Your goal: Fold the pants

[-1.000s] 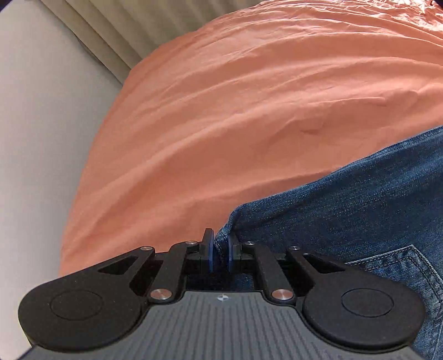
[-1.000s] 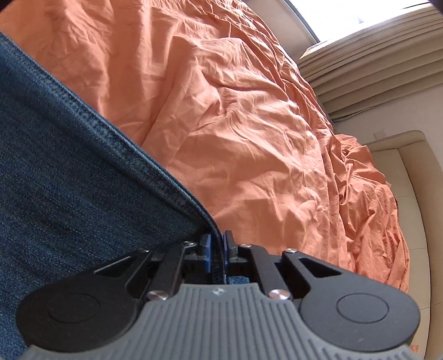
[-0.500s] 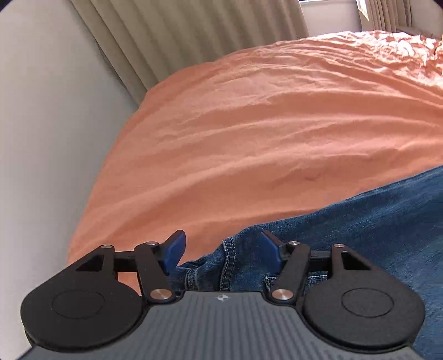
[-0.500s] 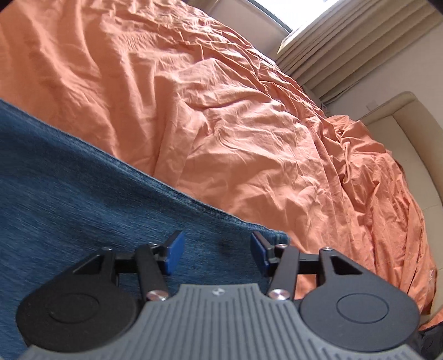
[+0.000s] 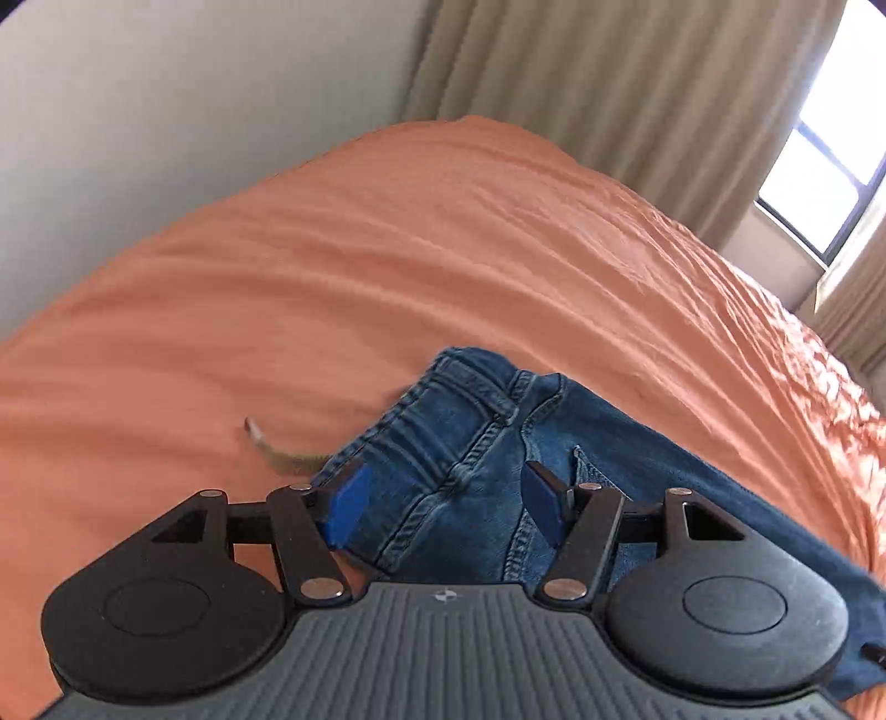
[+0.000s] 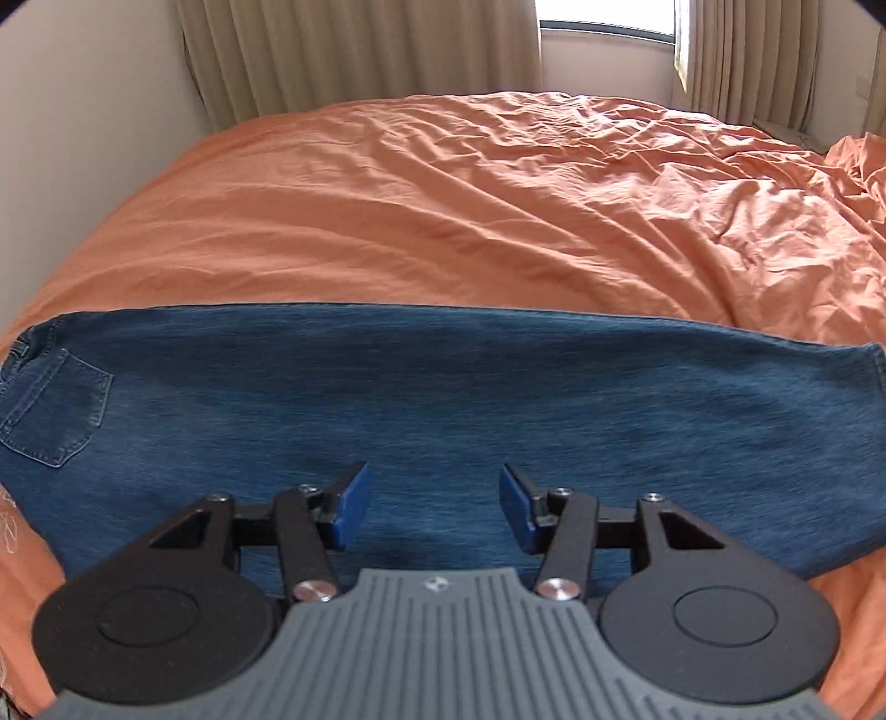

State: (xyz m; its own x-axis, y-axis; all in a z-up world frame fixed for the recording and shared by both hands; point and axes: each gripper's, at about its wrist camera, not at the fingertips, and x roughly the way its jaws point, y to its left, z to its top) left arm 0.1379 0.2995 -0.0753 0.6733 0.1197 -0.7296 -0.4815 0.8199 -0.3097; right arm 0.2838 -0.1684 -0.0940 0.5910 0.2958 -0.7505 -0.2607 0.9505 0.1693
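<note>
Blue denim pants lie flat across the orange bed cover, folded lengthwise, waist and back pocket at the left, leg hem at the right. My right gripper is open and empty above the middle of the leg. In the left wrist view the waistband end of the pants lies bunched with belt loops showing. My left gripper is open and empty just over that waistband, touching nothing that I can see.
The orange bed cover is wrinkled toward the right. A wall runs along the bed's left side. Beige curtains and a window stand behind the bed. A small tan cord or tag lies beside the waistband.
Both grippers were shut on the pants' edge a second ago. Both opened, let the denim go and pulled back and up; the pants now lie flat on the bed.
</note>
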